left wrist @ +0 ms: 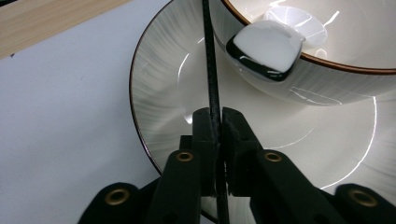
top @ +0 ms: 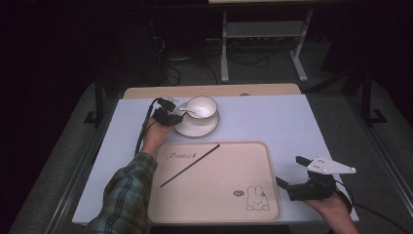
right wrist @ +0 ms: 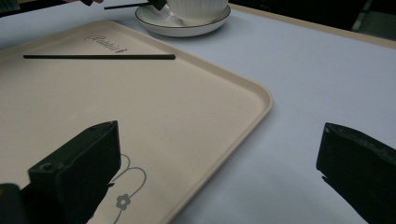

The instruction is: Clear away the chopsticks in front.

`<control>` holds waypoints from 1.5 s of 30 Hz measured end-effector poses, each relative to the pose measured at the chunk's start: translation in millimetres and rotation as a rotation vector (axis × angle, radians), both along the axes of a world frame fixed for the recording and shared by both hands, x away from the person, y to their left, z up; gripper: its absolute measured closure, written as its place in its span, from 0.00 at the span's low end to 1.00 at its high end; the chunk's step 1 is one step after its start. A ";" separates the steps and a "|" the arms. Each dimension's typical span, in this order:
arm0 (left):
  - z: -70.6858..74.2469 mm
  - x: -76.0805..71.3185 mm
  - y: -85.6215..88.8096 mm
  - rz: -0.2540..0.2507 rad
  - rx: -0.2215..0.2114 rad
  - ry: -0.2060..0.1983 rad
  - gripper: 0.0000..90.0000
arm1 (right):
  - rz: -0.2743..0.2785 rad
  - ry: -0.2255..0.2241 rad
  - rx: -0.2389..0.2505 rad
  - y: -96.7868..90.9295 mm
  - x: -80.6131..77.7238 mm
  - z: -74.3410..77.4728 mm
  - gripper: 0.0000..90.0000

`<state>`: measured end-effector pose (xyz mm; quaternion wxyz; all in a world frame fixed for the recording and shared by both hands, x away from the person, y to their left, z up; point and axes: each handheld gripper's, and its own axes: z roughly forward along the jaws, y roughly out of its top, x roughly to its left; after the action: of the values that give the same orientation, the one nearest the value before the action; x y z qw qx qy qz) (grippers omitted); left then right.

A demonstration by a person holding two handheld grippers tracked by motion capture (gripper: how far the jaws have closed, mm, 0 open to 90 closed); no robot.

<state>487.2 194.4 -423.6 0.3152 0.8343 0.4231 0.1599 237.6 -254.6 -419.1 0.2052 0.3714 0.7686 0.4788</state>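
- Left gripper (top: 171, 115) at roughly 11 o'clock on the pale lilac surface (top: 272, 122), jaws clamped together on a thin black chopstick (left wrist: 212, 93) above the rim of a white ribbed saucer with a dark edge (left wrist: 154, 98).
- On that saucer, a white ribbed bowl with a brown rim (left wrist: 327, 79), with a white ceramic spoon (left wrist: 266, 46) resting over its lip.
- Probably a lift or a placement of that chopstick; direction impossible to judge from one moment.
- Best handled with a firm pinch, a straight rise or descent, and the stick's far end steered clear of the spoon and bowl wall to avoid tipping either.
- Second thin black chopstick (top: 190, 165) lying diagonally on the beige rectangular tray with a rabbit drawing (top: 272, 161), near 6 o'clock on the surface.
- Right gripper (top: 292, 176) at about 4 o'clock, just off the tray's right edge, jaws wide apart and holding nothing.
- From the left gripper view: the pinch itself and the spoon's glazed handle end, too small to read from the high view.
- From the high view: overall layout of tray, saucer and both hands.
- From the right gripper view: the tray's raised lip and the tray chopstick lying flat.
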 end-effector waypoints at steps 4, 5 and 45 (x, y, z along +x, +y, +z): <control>1.2 0.4 2.1 0.019 -0.004 -0.002 0.94 | 0.000 -0.001 0.001 0.0 -0.2 0.2 0.00; 2.3 0.4 3.5 0.023 -0.014 0.000 0.94 | 0.000 -0.001 0.001 0.0 -0.2 0.2 0.00; 18.8 -139.3 89.9 0.031 -0.098 0.039 0.94 | -0.006 0.001 -0.002 -0.2 -1.9 -0.2 0.00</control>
<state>347.9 284.3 -404.8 0.3450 0.8141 0.4494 0.1277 235.7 -254.8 -419.3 0.2064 0.3738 0.7681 0.4773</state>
